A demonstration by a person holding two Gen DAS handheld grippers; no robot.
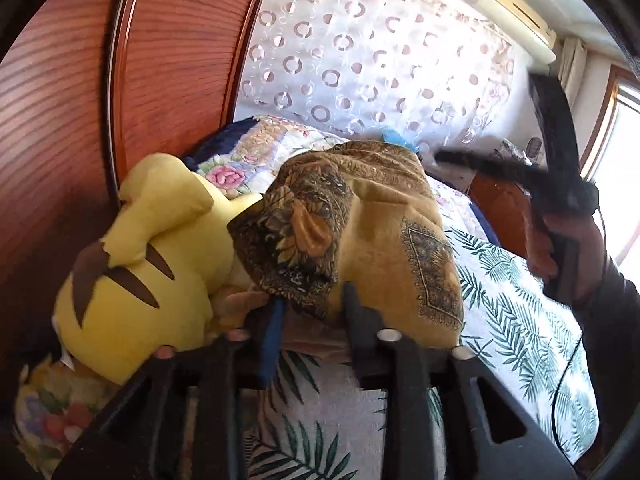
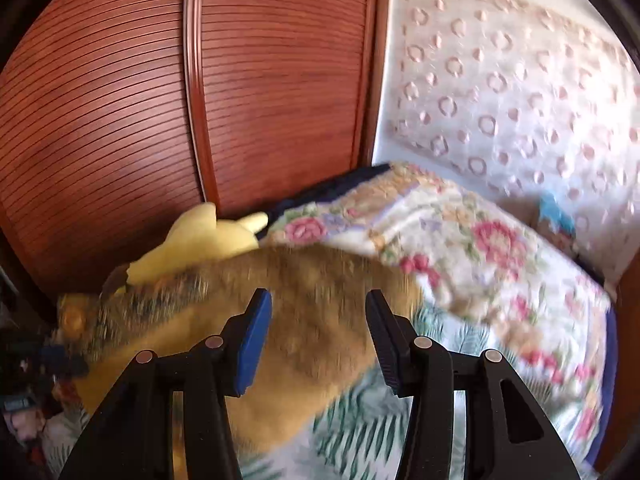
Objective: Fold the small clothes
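A mustard-brown garment [image 1: 372, 232] with dark leaf and paisley print lies bunched on the bed's leaf-print sheet [image 1: 520, 304]. Its near hem drapes over the tips of my left gripper [image 1: 314, 300]. The jaws stand apart and the blue pad [image 1: 272, 336] does not press the cloth. In the right wrist view the same garment [image 2: 312, 340] is blurred. My right gripper [image 2: 318, 308] hangs just above it, open, with nothing pinched. The left wrist view shows a hand [image 1: 560, 252] holding that right gripper off to the right, above the bed.
A yellow plush toy [image 1: 140, 264] lies against the garment's left side by the wooden wardrobe door [image 1: 72, 112]. A floral quilt [image 2: 460, 248] is heaped behind. A white curtain with ring pattern [image 1: 380, 60] hangs at the back. A window [image 1: 624, 148] is far right.
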